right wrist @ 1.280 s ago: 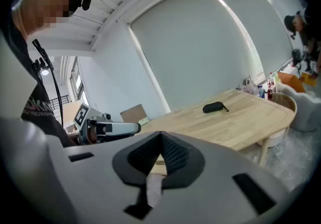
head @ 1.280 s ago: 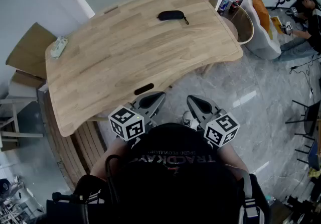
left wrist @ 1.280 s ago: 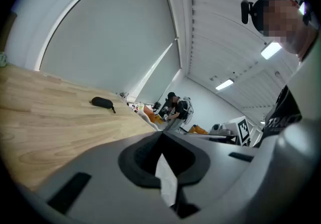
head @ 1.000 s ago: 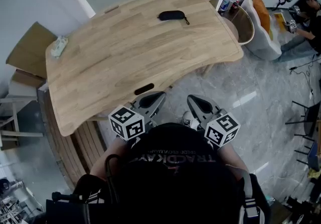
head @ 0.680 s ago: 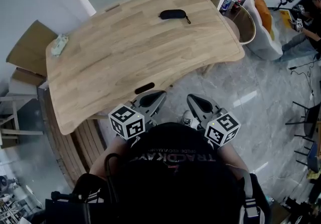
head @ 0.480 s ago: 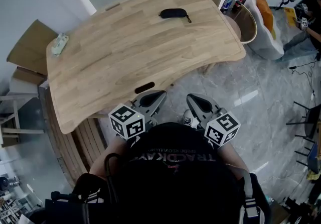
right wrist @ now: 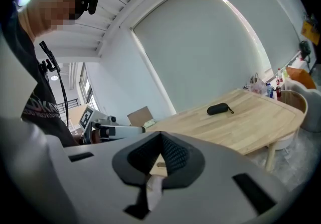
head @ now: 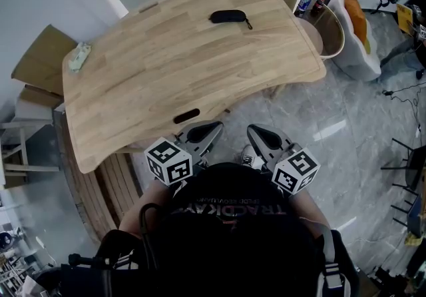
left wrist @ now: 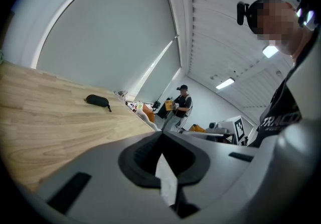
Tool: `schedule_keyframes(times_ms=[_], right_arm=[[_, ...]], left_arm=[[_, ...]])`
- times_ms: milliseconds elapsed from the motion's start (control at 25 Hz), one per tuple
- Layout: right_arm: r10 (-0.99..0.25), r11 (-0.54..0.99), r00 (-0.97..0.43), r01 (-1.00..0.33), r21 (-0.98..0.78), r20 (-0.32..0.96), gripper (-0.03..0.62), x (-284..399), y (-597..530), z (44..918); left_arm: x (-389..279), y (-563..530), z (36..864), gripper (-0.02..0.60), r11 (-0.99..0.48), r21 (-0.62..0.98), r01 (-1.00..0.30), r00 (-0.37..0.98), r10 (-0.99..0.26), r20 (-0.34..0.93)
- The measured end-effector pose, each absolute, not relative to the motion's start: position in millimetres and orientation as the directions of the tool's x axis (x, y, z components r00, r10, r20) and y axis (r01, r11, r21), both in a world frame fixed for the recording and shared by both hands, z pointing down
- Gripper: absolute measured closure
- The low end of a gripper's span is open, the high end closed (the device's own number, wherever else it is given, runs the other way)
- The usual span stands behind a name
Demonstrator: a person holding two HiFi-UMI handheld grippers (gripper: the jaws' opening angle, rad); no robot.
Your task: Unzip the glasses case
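The 2 fingers of our left gripper (head: pixel 217 127) are squeezed together, and nothing is between them. The 2 fingers of our right gripper (head: pixel 252 129) are squeezed together too, and they hold nothing. Both grippers sit side by side, close to our tummy, and they point toward the table. Each one has a cube with black and white squares on it, 1 on the left (head: pixel 168 161) and 1 on the right (head: pixel 295 170).

The tips of both grippers are near the close edge of the wooden table (head: pixel 166 69). The left tip is just beside a small dark slot (head: pixel 186 116) in the wood. The right tip hangs over the gray floor (head: pixel 333 122).

The glasses case (head: pixel 227 16) is far from both grippers. It is black and long, and it lies flat on the far side of the table, near the back edge. A short black cord (head: pixel 247 24) sticks out of its right end. It is too small for us to see the zip.

A small pale packet (head: pixel 78 56) lies on the left corner of the table, well apart from the case. A brown cardboard sheet (head: pixel 36 62) stands just past that corner. On the right, a round wooden chair (head: pixel 329 26) is next to the table, and a white seat with an orange cushion (head: pixel 356 22) is beside it.
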State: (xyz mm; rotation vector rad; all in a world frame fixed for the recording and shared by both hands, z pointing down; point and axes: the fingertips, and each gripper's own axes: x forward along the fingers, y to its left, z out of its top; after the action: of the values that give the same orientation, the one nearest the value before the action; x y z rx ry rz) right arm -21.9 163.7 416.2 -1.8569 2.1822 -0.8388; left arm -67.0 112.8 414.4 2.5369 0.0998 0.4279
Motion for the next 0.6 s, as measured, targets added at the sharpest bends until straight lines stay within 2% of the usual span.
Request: schedule_keyframes(times_ms=[600], right_arm=[[-0.925,0.125,-0.292,-0.838,-0.53,0.242,0.577,50.8,202.8,434.3]], left_arm=[[-3.3,155.0,430.4,0.571,-0.831,0.542,-0.123,0.945,0.067,0.319]])
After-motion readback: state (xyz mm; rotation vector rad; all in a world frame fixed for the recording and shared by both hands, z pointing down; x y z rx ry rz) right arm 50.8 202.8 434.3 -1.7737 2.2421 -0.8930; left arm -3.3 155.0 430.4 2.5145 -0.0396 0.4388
